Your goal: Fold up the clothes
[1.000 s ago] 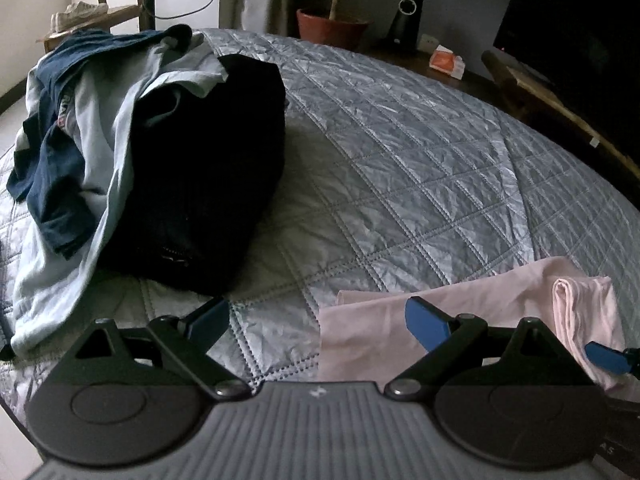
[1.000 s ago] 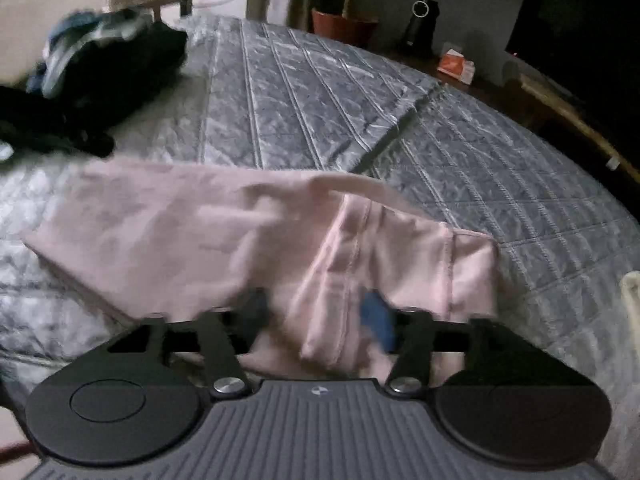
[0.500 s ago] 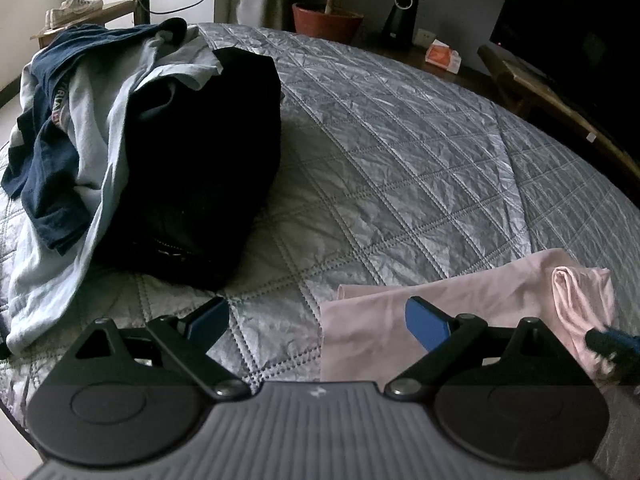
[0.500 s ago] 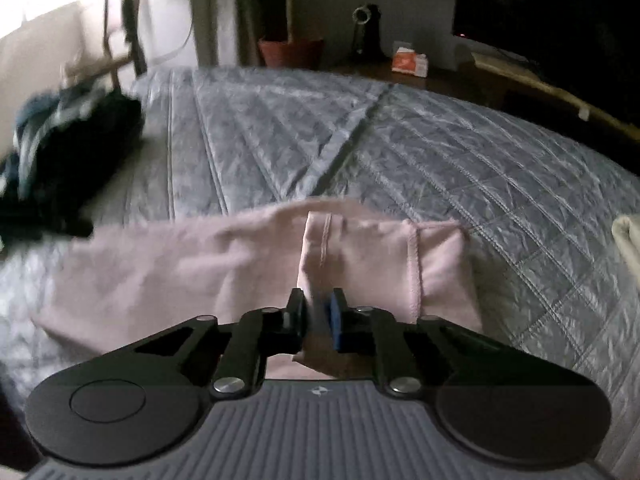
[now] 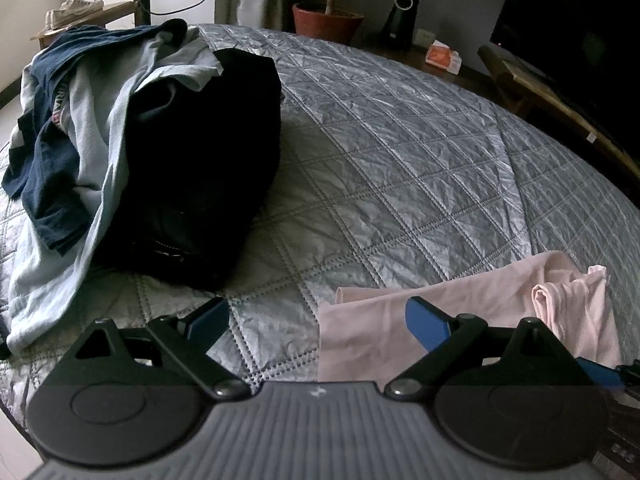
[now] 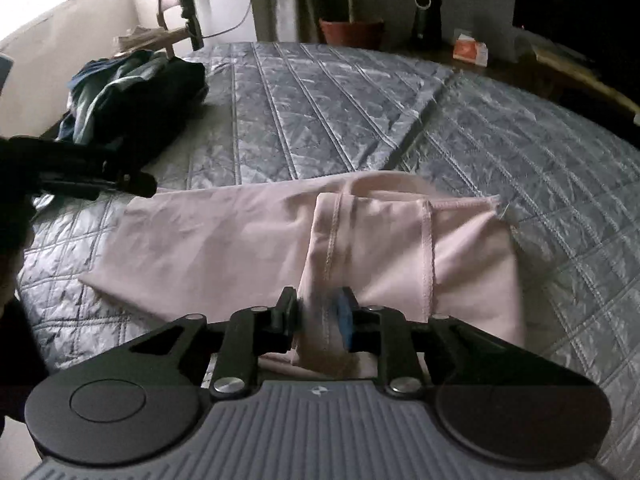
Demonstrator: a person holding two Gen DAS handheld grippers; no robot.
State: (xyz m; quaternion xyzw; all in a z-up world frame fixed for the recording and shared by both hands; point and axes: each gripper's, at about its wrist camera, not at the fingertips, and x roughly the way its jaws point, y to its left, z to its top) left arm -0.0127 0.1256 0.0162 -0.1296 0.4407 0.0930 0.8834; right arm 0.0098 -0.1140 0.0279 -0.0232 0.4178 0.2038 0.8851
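Observation:
A pale pink garment [image 6: 224, 240] lies partly folded on the grey quilted bed [image 6: 360, 112]. My right gripper [image 6: 318, 318] is shut on a folded flap of the pink garment at its near edge. In the left wrist view the garment [image 5: 460, 312] lies at the lower right. My left gripper [image 5: 318, 318] is open and empty, hovering over the bed at the garment's left end. The right gripper's blue fingertip [image 5: 598, 372] shows at the far right there. The left gripper's dark body [image 6: 80, 176] shows at the left of the right wrist view.
A pile of unfolded clothes, black [image 5: 192, 160], light blue and navy [image 5: 52, 128], sits on the bed's left side. Beyond the bed stand a terracotta pot [image 5: 326, 20], a wooden chair [image 5: 100, 4], a dark speaker and a dark TV stand at right.
My right gripper closed on the pink garment's folded flap and now holds it with the flap bunched between the fingers. The left gripper stayed open and drifted only slightly.

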